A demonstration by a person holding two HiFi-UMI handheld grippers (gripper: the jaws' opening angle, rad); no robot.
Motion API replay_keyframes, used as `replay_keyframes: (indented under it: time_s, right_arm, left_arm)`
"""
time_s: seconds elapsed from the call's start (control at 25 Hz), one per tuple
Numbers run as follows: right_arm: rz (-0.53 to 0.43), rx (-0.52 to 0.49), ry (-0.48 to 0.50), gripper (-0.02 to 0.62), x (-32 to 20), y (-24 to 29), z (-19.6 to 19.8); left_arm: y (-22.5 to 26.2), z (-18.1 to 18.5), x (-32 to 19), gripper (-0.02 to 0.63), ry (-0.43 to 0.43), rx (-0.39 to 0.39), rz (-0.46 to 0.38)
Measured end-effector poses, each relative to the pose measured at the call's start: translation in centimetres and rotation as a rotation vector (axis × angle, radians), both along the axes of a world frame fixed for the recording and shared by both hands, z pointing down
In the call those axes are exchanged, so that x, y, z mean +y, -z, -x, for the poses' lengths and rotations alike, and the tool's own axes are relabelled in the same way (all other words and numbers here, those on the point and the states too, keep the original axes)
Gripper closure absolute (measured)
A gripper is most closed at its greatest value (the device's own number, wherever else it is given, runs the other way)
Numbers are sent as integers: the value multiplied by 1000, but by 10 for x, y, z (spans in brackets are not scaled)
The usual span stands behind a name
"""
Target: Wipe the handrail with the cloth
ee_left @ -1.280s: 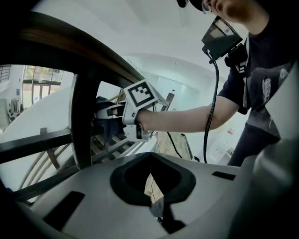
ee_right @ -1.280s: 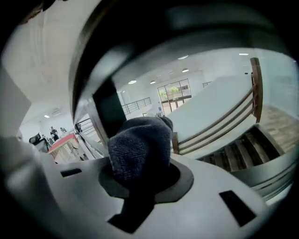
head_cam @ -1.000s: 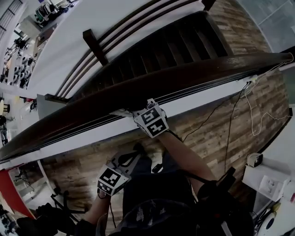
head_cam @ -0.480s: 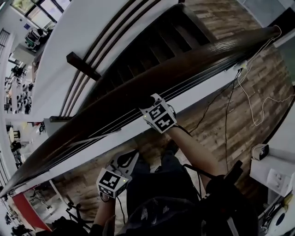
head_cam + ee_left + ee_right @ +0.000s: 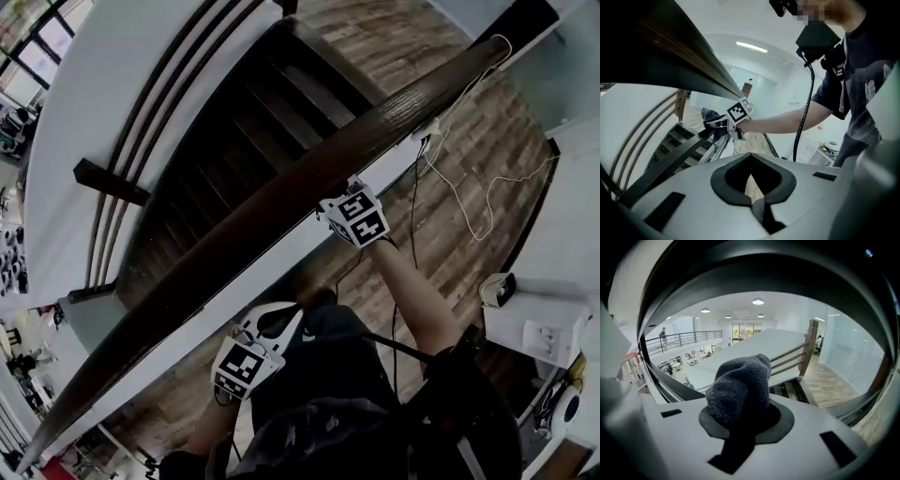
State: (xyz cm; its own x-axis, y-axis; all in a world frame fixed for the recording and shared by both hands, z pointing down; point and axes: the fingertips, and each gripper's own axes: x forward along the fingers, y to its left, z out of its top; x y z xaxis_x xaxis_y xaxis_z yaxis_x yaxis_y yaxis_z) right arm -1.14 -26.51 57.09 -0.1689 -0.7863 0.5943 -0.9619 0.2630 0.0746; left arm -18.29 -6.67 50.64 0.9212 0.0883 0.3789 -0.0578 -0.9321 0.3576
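Right gripper view: the right gripper [image 5: 743, 420] is clamped on the bunched dark-grey knitted cloth [image 5: 740, 383], held against the dark wooden handrail [image 5: 262, 230]. A loose wad like that could slide off the handrail's edge. Below the handrail, the left gripper [image 5: 750, 187] has its jaws together and holds nothing.

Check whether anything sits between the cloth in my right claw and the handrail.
Nothing visible does. The right claw is shut on the cloth and sits right at the near edge of the handrail, with nothing showing between them. Actual contact can't be confirmed from these views.
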Motion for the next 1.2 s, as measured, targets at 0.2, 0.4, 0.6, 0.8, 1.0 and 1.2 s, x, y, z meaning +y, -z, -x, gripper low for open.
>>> replay_keyframes:
  time_s: [0.2,0.4,0.6,0.8,1.0,1.2]
  right_arm:
    - [-62,-17,-142,529,-4,3,-125]
    - [-98,5,-172,529,-12,9,-232]
    - [-173,-102,-237,529,-17,21,-356]
    - [-144,-54,-147,529,-17,18,-430]
    - [-137,20,-249,529,-30,23,-521]
    - [-106,40,-368,529,-39,29,-603]
  left_arm:
    - [4,-59,-4,600,-55,10,-15]
    - [-2,-138,-4,600,-69,-9,-6]
    - [-2,-252,-12,600,-35,-53,-6]
    - [7,-341,-13,600,-3,-69,-41]
    - [11,-374,-25,600,-11,-44,-4]
    - [-1,-394,-23,600,-86,-79,-28]
